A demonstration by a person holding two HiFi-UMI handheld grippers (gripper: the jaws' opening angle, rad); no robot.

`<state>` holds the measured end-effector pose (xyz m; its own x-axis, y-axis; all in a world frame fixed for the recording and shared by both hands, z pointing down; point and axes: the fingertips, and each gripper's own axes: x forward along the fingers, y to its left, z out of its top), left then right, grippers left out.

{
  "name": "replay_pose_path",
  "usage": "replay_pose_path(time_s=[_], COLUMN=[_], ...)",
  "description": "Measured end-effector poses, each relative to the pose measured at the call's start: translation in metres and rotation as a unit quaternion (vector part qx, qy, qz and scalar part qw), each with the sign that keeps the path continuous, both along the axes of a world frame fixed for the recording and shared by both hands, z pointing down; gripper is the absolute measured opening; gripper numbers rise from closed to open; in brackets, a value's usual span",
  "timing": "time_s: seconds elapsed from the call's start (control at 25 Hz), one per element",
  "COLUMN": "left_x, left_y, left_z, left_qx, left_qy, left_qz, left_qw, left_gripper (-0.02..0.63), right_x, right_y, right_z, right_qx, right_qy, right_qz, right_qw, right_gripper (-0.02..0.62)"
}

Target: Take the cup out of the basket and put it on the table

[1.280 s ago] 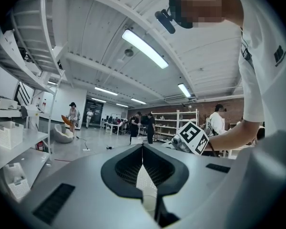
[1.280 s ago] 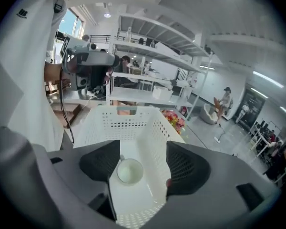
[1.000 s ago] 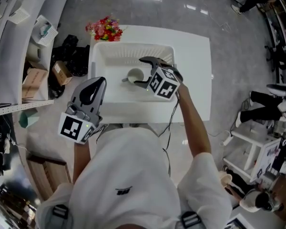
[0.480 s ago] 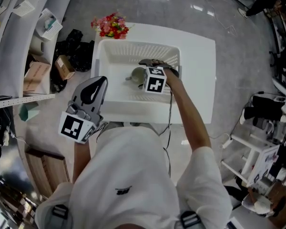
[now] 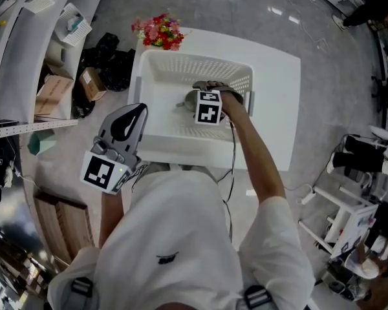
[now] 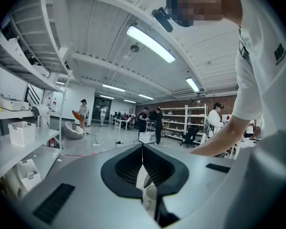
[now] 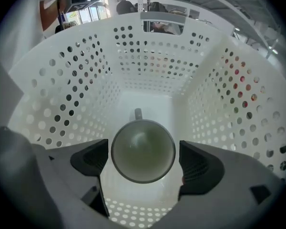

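Note:
A white cup [image 7: 143, 150] stands upright on the floor of the white perforated basket [image 7: 76, 80], its handle pointing to the far wall. My right gripper [image 7: 143, 160] points steeply down into the basket [image 5: 161, 70]. Its jaws have just been opening and now stand open on either side of the cup [image 5: 190, 99], with a small gap at each pad. In the head view the right gripper [image 5: 204, 95] and its marker cube hide most of the cup. My left gripper [image 5: 139, 110] is held near my body, left of the basket, shut and empty, its jaws [image 6: 142, 149] meeting.
The basket sits on a white table [image 5: 278, 108] with bare surface to its right. A bunch of red flowers [image 5: 158, 31] lies at the table's far left corner. Shelves [image 5: 26, 57] and cardboard boxes [image 5: 52, 95] stand on the left.
My right gripper has sunk into the basket and tipped down, ending directly over the cup. The left gripper has stayed where it was.

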<state>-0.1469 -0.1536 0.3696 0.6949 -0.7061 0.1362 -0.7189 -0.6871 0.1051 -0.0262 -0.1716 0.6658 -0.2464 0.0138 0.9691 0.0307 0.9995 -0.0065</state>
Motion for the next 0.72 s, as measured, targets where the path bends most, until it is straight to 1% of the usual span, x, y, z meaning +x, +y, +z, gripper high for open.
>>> replay_pose_path(time_s=[0.28, 0.4, 0.56, 0.72], left_x=[-0.004, -0.004, -0.002, 0.000], left_y=[0.001, 0.001, 0.001, 0.002], left_z=[0.006, 0.007, 0.005, 0.004], left_qx=[-0.004, -0.005, -0.004, -0.004], left_qy=[-0.004, -0.005, -0.006, -0.005], left_qz=[-0.004, -0.005, -0.005, -0.003], left_qw=[1.0000, 1.0000, 1.0000, 1.0000], left_gripper=[0.011, 0.011, 0.011, 0.011], right_x=[-0.001, -0.001, 0.003, 0.002], right_y=[-0.002, -0.002, -0.004, -0.003], right_z=[0.013, 0.016, 0.017, 0.017], right_qx=[0.010, 0.016, 0.029, 0.032], right_qy=[0.011, 0.014, 0.028, 0.028], right_qz=[-0.006, -0.009, -0.019, -0.018], right_qw=[1.000, 1.000, 0.999, 0.999], right_gripper=[0.446, 0.445, 0.437, 0.433])
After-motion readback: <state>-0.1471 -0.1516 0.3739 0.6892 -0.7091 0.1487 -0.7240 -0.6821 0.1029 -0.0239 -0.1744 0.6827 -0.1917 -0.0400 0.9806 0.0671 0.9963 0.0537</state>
